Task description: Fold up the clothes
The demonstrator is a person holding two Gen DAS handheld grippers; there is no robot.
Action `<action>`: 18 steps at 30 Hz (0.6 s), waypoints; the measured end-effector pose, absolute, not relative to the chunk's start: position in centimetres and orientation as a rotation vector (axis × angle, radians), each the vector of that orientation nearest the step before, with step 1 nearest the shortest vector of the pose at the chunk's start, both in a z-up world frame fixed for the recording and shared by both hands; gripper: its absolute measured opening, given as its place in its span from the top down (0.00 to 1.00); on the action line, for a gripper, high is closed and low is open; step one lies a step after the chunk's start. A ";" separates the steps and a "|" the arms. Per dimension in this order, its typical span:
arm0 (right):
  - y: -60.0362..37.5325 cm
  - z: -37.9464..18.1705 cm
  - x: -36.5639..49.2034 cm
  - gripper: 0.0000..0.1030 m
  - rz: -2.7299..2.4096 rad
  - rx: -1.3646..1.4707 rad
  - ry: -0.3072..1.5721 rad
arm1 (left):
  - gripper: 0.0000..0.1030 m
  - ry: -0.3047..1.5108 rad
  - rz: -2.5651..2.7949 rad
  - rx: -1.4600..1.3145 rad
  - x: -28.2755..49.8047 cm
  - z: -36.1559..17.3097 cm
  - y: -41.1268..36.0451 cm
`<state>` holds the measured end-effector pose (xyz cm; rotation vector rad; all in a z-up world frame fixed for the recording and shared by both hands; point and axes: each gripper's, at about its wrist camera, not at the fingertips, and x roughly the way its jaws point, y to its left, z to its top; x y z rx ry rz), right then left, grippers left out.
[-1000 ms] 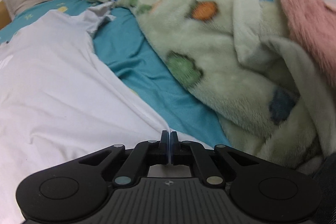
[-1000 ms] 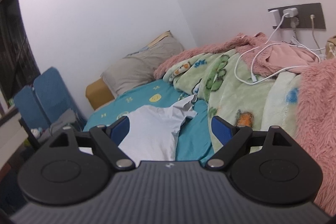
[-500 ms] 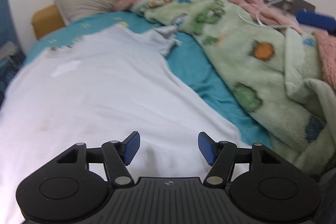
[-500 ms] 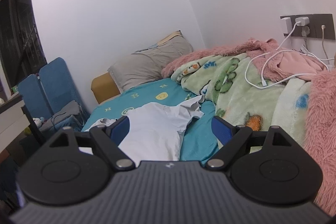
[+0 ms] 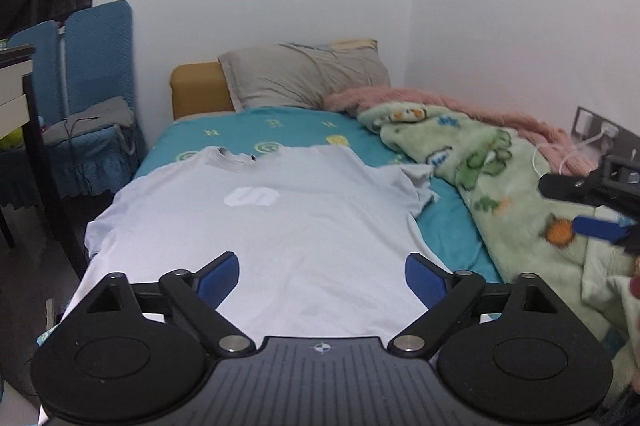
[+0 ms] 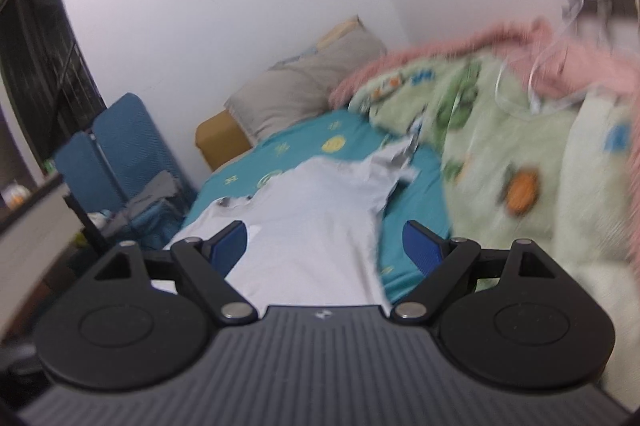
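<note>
A white T-shirt [image 5: 280,226] lies spread flat on the teal bed sheet [image 5: 452,238], collar toward the pillow, a pale logo on its chest and its right sleeve crumpled. My left gripper [image 5: 322,280] hovers above the shirt's hem, its jaws opening wide with nothing between them. In the right wrist view the same shirt [image 6: 320,218] lies ahead and below. My right gripper [image 6: 325,246] stands open and empty above the shirt's right edge; it also shows at the right of the left wrist view [image 5: 588,206].
A green patterned fleece blanket [image 5: 500,186] and a pink fluffy blanket [image 5: 460,106] are heaped along the bed's right side, with a white charging cable [image 5: 568,154] to a wall socket. A grey pillow [image 5: 304,74] lies at the head. A blue chair [image 5: 92,98] stands left.
My left gripper let go of the shirt's edge, opened wide and rose back, so the whole shirt now shows. The right wrist view has swung slightly and blurred.
</note>
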<state>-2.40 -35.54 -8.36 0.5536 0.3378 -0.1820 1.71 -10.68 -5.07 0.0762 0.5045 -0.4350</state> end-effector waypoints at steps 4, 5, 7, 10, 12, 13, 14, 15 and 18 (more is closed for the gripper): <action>-37.9 -10.2 2.3 0.16 -0.165 0.772 0.401 | 0.04 0.505 -0.419 0.025 2.3 -5.1 -9.3; -38.8 -10.9 3.7 0.16 -0.164 0.849 0.408 | 0.04 0.513 -0.410 0.014 2.5 -5.4 -8.9; -40.7 -12.7 6.5 0.15 -0.157 1.009 0.416 | 0.04 0.529 -0.390 -0.004 3.0 -6.0 -8.3; -42.8 -16.2 11.0 0.16 -0.149 1.171 0.424 | 0.04 0.561 -0.362 -0.015 3.6 -7.0 -7.5; -43.9 -18.7 13.6 0.15 -0.199 1.213 0.424 | 0.04 0.581 -0.342 -0.027 4.2 -7.7 -7.2; -44.4 -19.9 14.8 0.15 -0.225 1.225 0.423 | 0.04 0.593 -0.332 -0.035 4.6 -8.1 -6.9; -44.9 -21.1 16.1 0.15 -0.248 1.237 0.421 | 0.04 0.603 -0.321 -0.041 5.0 -8.5 -6.8; -45.5 -22.2 17.3 0.15 -0.255 1.248 0.417 | 0.04 0.613 -0.311 -0.048 5.4 -8.8 -6.6; -46.7 -24.9 20.7 0.15 -0.252 1.254 0.407 | 0.04 0.638 -0.283 -0.068 6.6 -9.2 -6.2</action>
